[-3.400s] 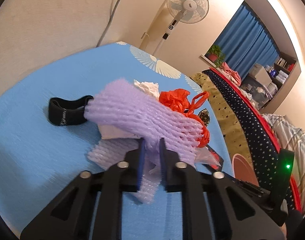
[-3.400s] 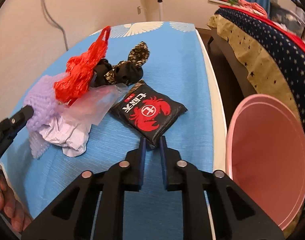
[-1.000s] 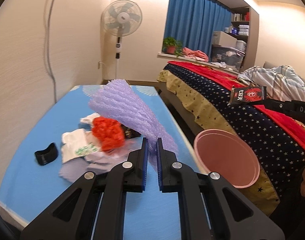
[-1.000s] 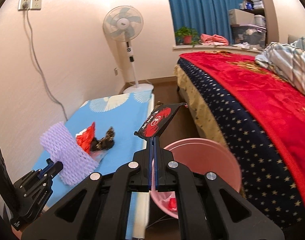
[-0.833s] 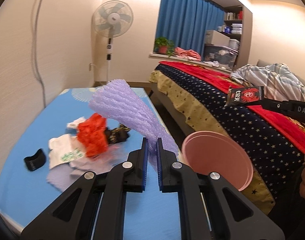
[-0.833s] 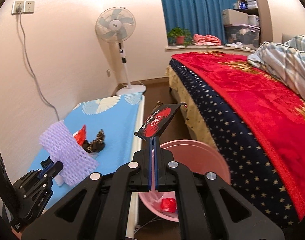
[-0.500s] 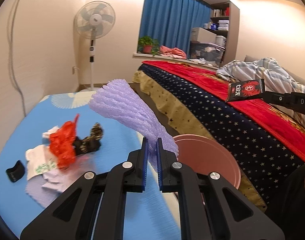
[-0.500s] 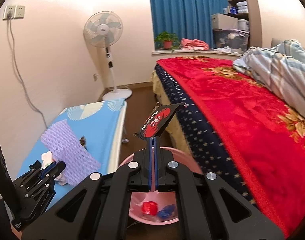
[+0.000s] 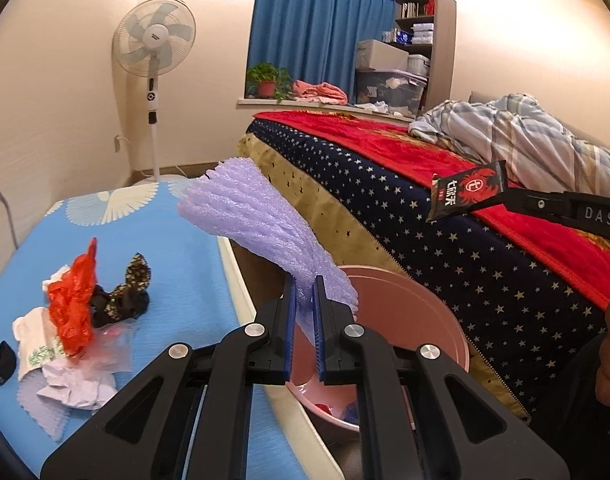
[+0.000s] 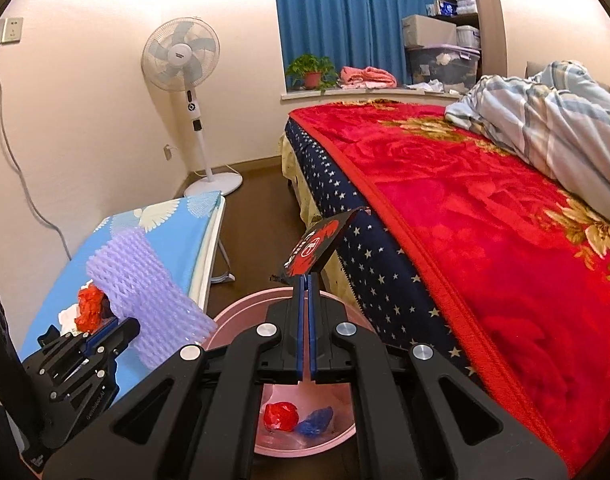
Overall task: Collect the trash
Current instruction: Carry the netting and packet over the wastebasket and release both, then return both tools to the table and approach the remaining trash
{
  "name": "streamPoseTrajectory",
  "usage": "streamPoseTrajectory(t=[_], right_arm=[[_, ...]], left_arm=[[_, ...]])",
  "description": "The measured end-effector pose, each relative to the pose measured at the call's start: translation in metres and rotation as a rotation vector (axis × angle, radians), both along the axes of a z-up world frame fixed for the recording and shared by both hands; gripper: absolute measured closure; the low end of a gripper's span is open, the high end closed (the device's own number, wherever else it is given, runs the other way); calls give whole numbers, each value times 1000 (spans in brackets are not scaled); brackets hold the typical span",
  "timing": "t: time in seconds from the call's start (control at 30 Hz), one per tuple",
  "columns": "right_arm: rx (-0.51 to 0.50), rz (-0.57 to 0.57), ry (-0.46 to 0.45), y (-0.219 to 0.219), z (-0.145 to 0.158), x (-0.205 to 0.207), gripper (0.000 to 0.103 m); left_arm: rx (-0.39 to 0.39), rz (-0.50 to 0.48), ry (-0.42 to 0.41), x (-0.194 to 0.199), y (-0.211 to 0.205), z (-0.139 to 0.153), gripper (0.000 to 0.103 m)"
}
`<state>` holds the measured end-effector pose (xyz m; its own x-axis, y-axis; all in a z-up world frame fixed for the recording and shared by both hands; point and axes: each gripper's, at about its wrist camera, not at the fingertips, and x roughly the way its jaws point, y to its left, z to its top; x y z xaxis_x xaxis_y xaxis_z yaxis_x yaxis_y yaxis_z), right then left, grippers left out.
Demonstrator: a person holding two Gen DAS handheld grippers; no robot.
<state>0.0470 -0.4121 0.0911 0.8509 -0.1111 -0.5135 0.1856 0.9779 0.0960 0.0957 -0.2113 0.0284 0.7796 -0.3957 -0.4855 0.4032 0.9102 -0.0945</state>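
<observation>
The left gripper (image 9: 303, 286) pinches a lilac foam fruit-net sleeve (image 9: 261, 224) between its fingers, held above the rim of a round pink plastic bin (image 10: 241, 310) standing on the floor between the blue-covered bench (image 9: 177, 240) and the bed. The right gripper (image 10: 305, 280), fingers pressed on a black-and-red snack wrapper (image 10: 317, 248), hangs over the bin. More trash lies on the bench.

Cream walls (image 10: 85, 120), blue curtains (image 10: 345, 12), a standing fan (image 10: 181, 60), a red-blanketed bed (image 10: 485, 208), brown floor (image 10: 261, 208).
</observation>
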Motion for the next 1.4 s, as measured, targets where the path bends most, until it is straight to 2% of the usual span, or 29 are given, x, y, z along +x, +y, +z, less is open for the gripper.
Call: streamPoseTrajectory(t=[0.63,0.7,0.73,0.77,0.8,0.87,1.03,1.4], right_arm=[[8,-12,70,-1,-17,21,101],[10,-20,85,-1,-20,22,95],[7,-30,93,-2,-21,23,94],[6,-36,95,-2,-21,23,87],[5,-42,91,-3,-21,23,74],[2,-50,81,-3,-20,21,63],[2,-52,74,-2,-19,18,60],[3,6,50,22,-15,9,59]], left_arm=[[44,-48,46,16,-29,-23,95],[45,-68,63,18,-33,-25,93],[47,-79,74,19,-35,-26,86],[51,-85,81,19,-37,-27,78],[54,-89,83,18,-38,-27,65],[55,-90,81,14,-36,-27,63],[47,-85,72,2,-25,-25,63],[13,-4,47,-26,35,-13,63]])
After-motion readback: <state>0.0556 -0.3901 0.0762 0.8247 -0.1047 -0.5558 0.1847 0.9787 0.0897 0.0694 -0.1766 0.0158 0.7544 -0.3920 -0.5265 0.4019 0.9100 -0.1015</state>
